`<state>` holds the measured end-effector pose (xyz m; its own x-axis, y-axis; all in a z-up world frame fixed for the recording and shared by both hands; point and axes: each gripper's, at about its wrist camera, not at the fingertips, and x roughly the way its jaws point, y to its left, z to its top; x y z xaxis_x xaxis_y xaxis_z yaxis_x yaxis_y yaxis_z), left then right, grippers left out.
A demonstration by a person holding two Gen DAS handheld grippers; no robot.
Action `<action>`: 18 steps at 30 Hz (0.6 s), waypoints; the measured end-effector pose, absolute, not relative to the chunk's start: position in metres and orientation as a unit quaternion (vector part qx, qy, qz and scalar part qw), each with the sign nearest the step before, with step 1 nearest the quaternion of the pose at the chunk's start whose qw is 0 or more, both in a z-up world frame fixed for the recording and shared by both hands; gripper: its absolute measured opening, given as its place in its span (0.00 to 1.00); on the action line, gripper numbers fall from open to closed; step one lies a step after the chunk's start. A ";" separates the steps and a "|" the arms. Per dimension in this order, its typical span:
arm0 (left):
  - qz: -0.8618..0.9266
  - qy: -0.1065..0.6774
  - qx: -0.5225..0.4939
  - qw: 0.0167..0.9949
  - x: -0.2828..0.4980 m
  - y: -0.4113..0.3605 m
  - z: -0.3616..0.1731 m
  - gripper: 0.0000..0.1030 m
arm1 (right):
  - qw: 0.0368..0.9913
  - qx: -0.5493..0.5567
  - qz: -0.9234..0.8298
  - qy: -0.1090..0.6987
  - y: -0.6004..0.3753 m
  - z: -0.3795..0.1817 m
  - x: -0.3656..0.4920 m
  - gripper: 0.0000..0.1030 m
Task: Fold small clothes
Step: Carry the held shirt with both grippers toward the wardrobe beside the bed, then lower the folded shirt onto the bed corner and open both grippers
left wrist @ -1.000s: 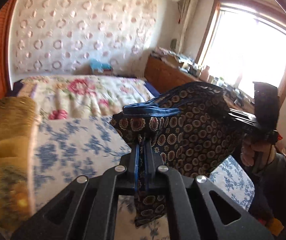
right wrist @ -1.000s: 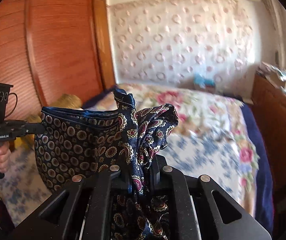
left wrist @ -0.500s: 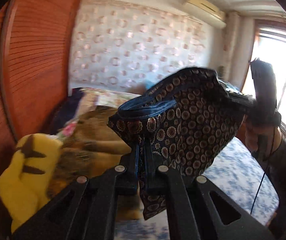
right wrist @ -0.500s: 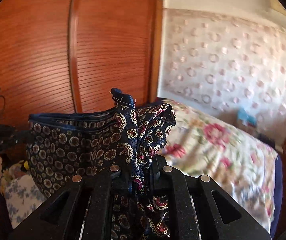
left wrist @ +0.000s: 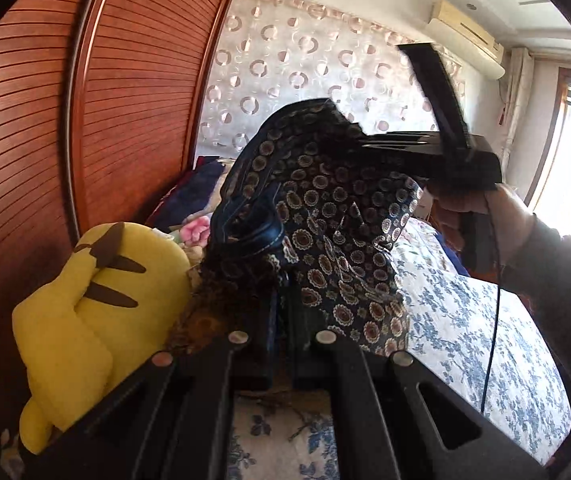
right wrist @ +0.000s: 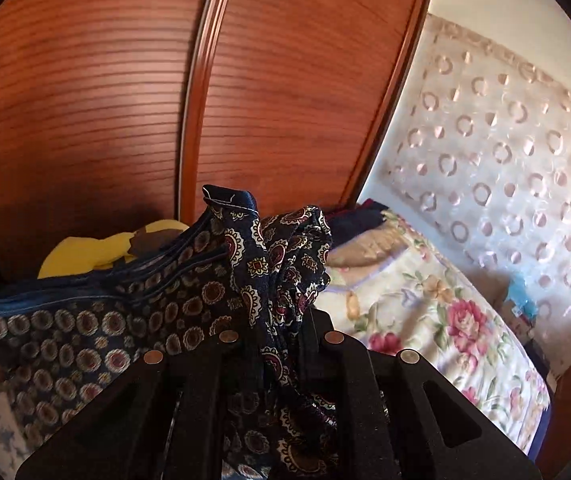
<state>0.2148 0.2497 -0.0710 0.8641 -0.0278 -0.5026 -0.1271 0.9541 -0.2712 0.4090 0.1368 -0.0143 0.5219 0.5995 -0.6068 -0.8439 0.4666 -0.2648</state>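
Note:
A dark navy patterned garment (left wrist: 325,216) with a blue waistband hangs in the air between both grippers above the bed. My left gripper (left wrist: 283,320) is shut on one end of it. My right gripper (right wrist: 281,316) is shut on the other end, where the cloth (right wrist: 269,248) bunches up between the fingers. The right gripper (left wrist: 445,152) and the hand holding it also show in the left wrist view, up and to the right. The waistband (right wrist: 85,292) stretches left in the right wrist view.
A yellow plush toy (left wrist: 97,300) lies at the left by the wooden slatted wardrobe (left wrist: 45,120). The bed has a blue floral sheet (left wrist: 465,340) and a rose-patterned quilt (right wrist: 425,312). A circle-patterned wall covering (right wrist: 505,140) is behind it.
Both grippers have swung left with the garment, from facing the bed and window to facing the wardrobe and plush toy. The garment stays gripped at both ends.

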 end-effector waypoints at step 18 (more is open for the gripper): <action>0.046 0.242 -0.094 0.965 0.179 0.232 -0.043 0.02 | 0.877 -0.206 0.373 0.221 0.119 -0.003 0.423 0.59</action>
